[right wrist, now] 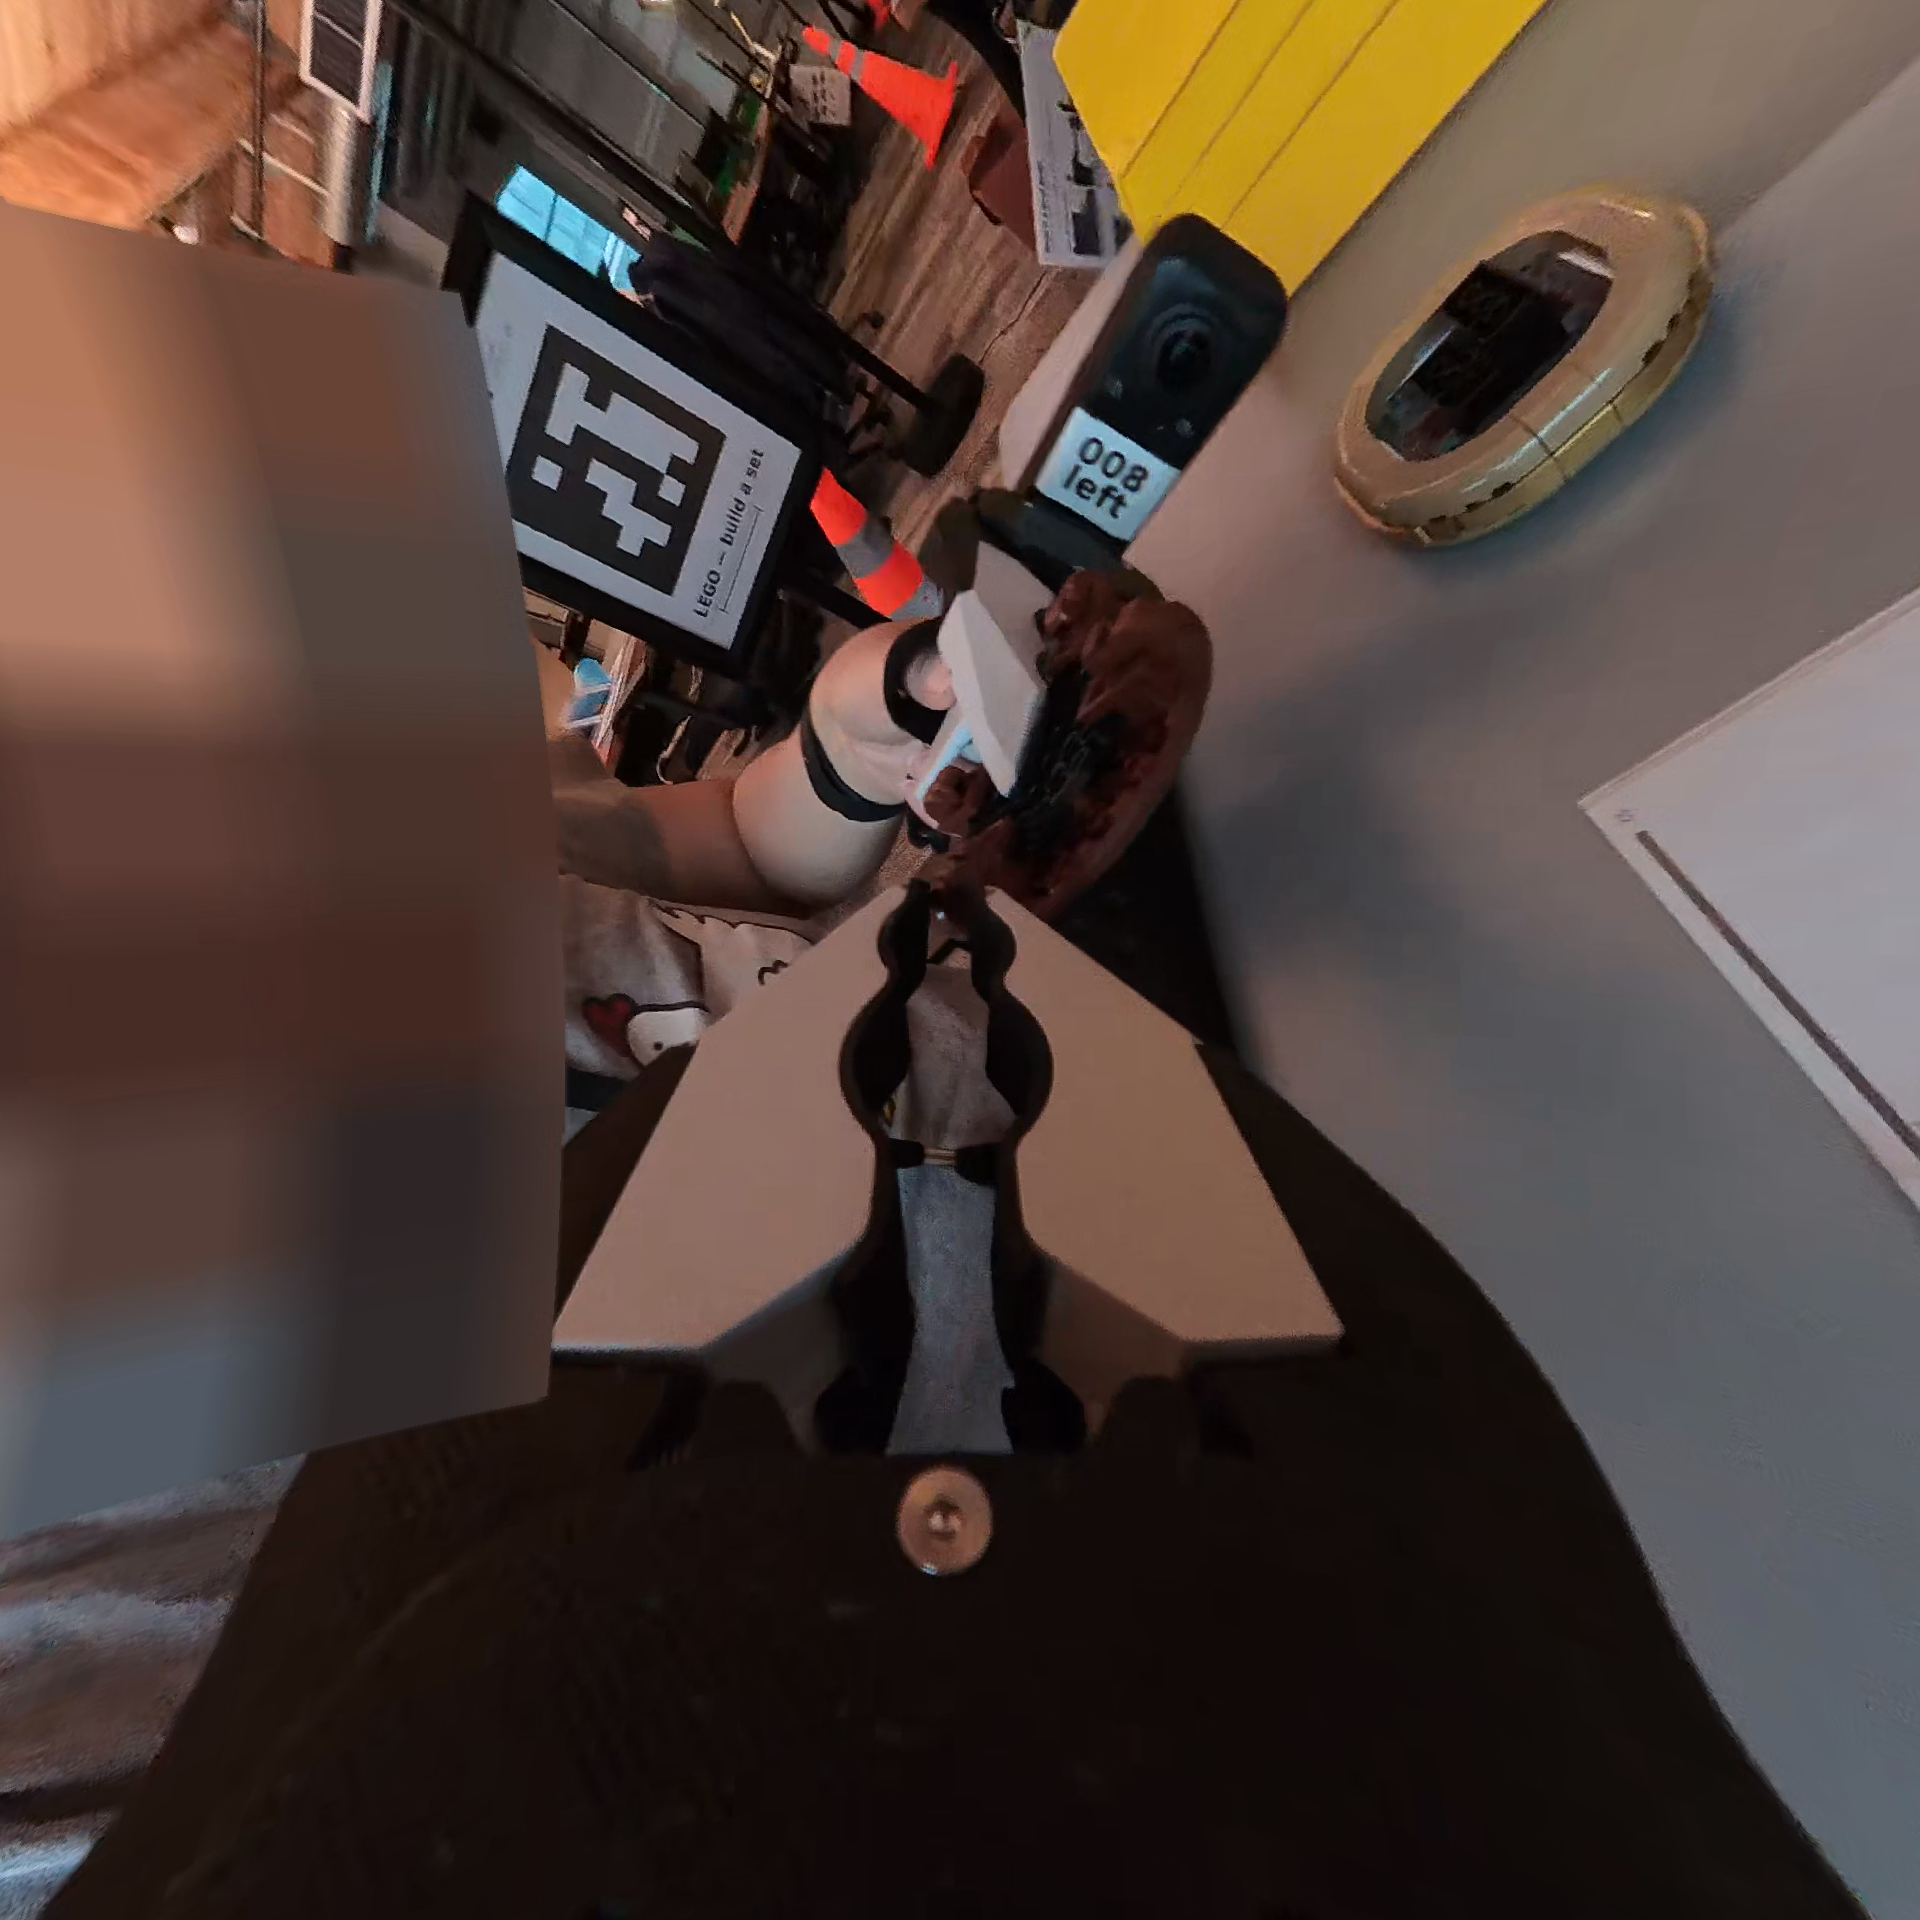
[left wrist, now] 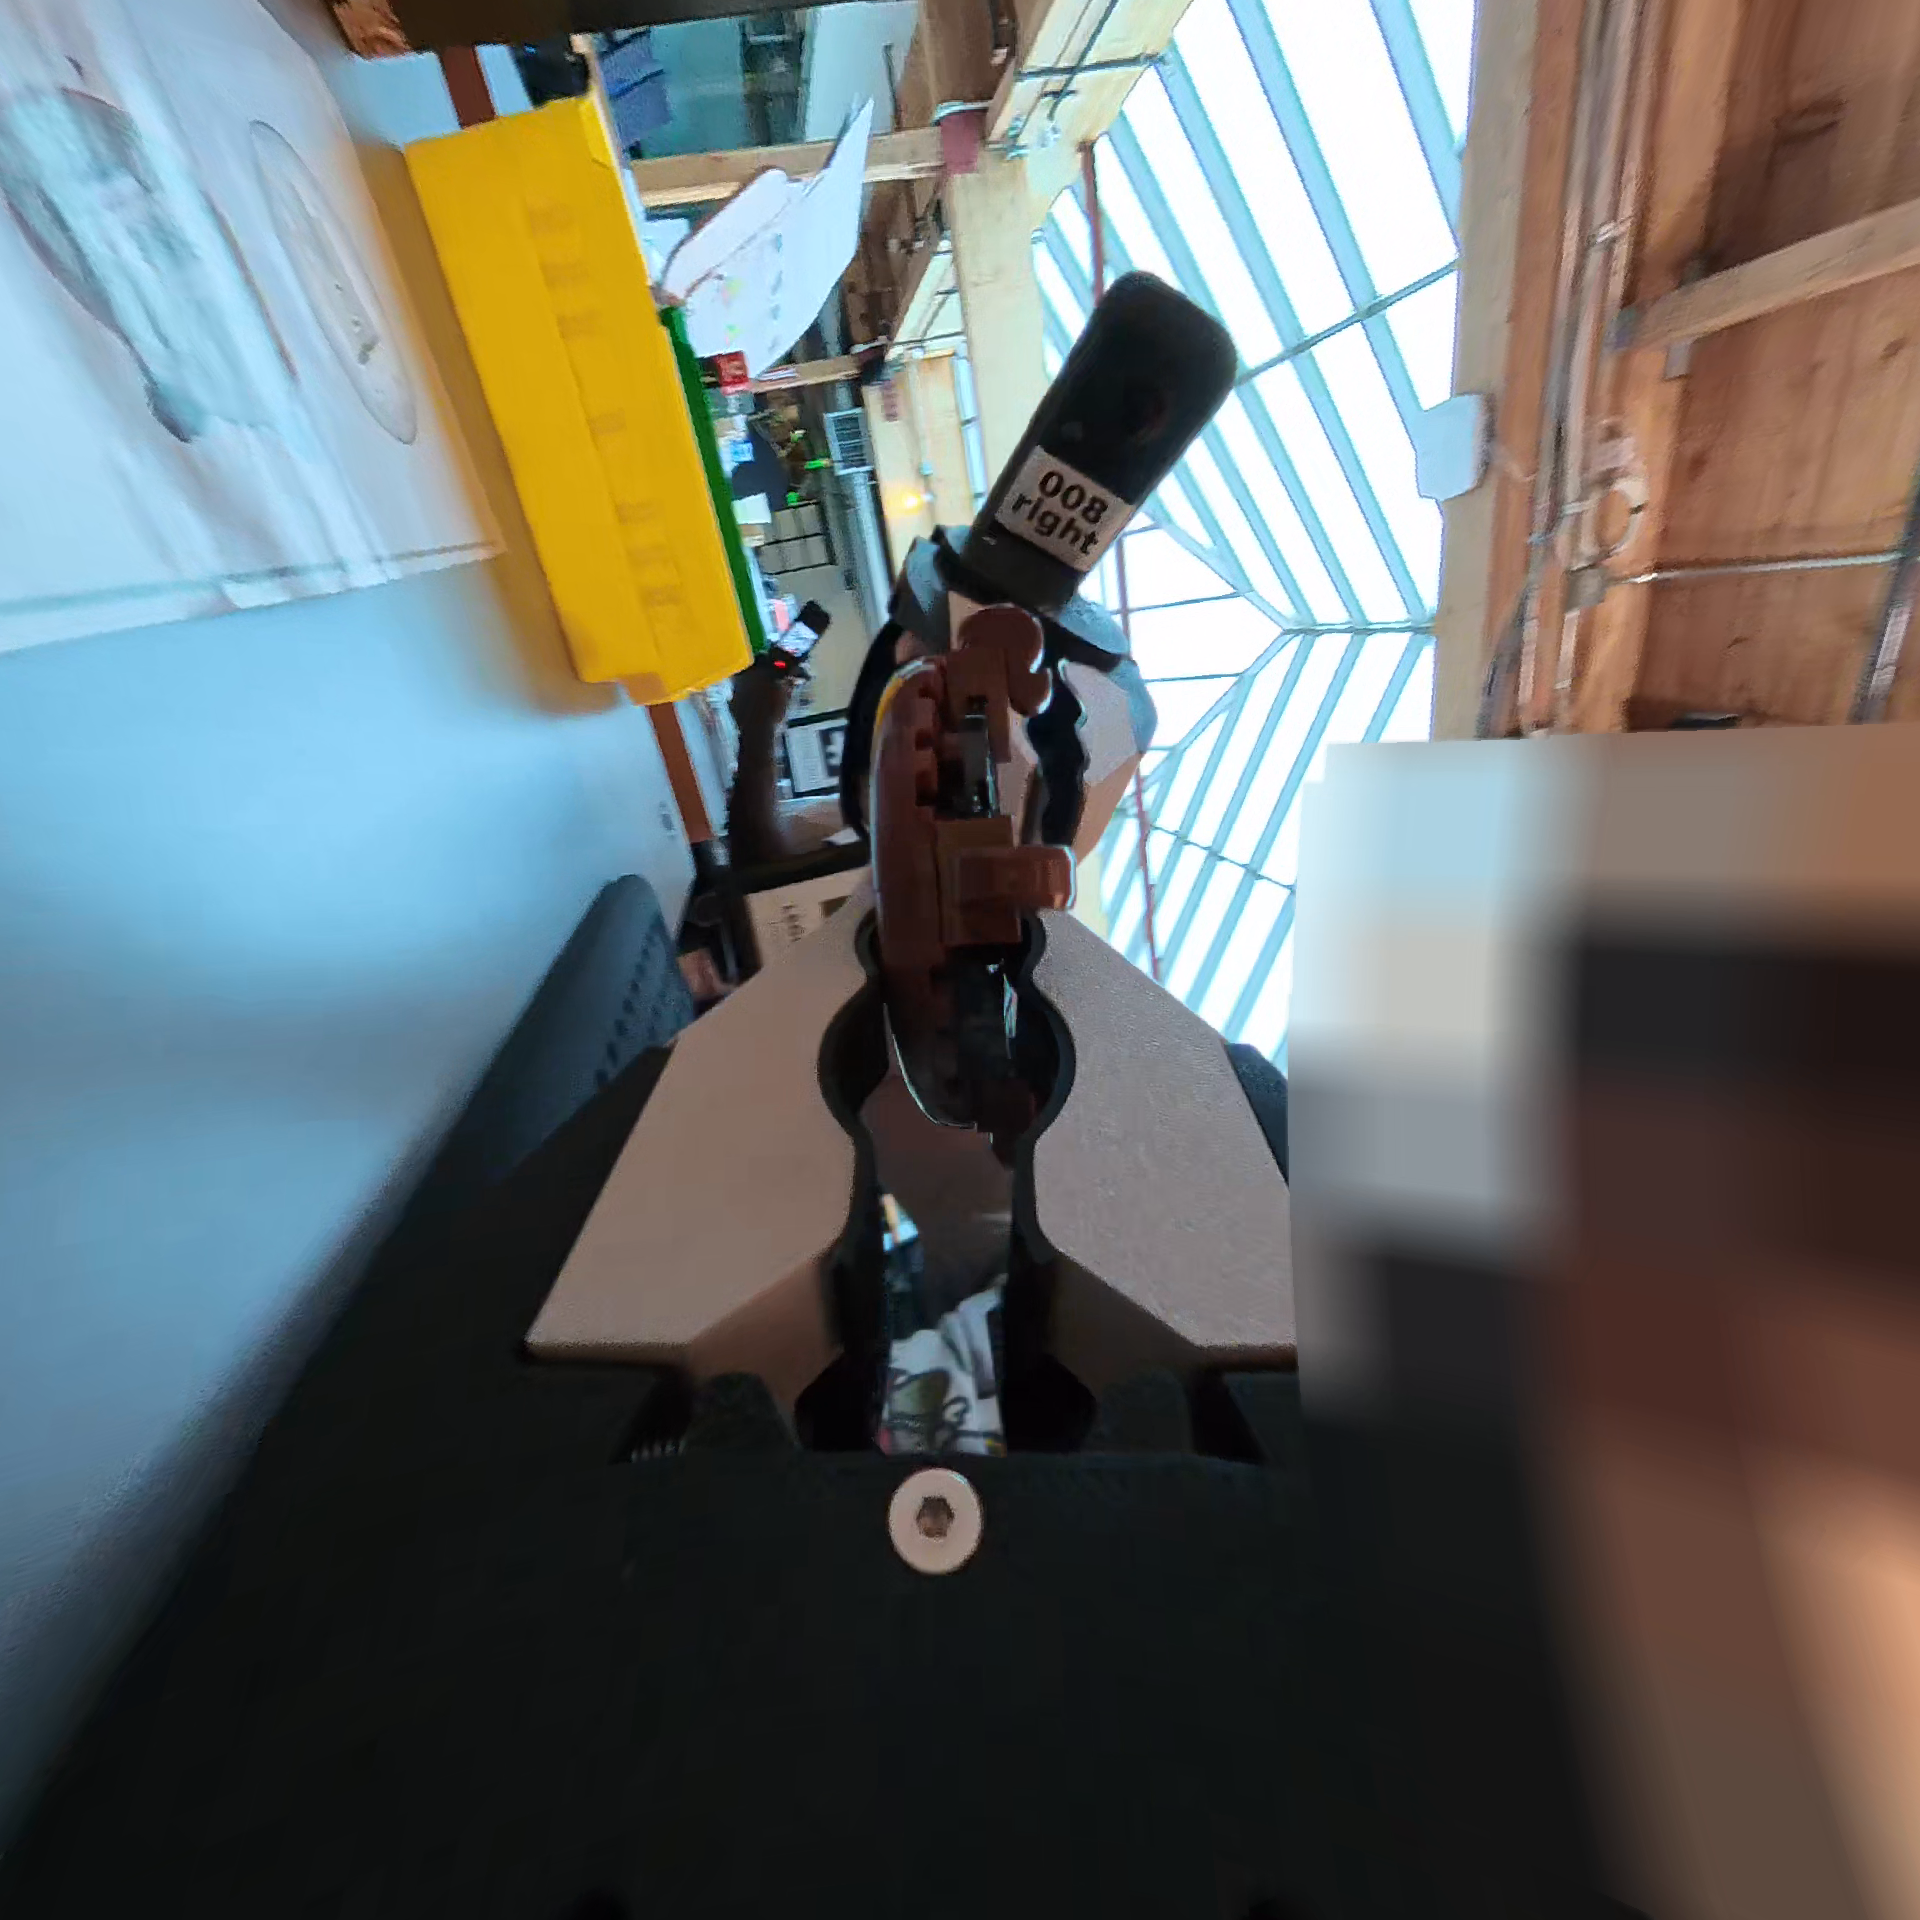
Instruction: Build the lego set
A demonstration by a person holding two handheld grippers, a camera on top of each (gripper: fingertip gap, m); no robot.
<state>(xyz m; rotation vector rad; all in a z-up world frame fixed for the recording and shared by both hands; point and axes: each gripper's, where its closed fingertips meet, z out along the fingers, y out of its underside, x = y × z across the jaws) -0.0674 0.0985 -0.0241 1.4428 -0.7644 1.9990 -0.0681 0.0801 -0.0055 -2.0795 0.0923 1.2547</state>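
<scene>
Two grippers: the left gripper point(left wrist: 951, 997) and the right gripper point(right wrist: 940, 914). One brown lego model point(left wrist: 935, 831) sits between them. Beyond are one yellow bin point(left wrist: 582, 416) and two orange cones point(right wrist: 894, 88).

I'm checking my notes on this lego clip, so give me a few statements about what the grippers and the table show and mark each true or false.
1. The left gripper is shut on the brown lego assembly. True.
2. The brown lego assembly lies flat on the table. False: it is held up between the two grippers.
3. A tan oval lego ring lies on the grey table. True.
4. The bin beyond the ring is blue. False: it is yellow.
5. The right gripper is wide open. False: its tips pinch the assembly's edge.
</scene>
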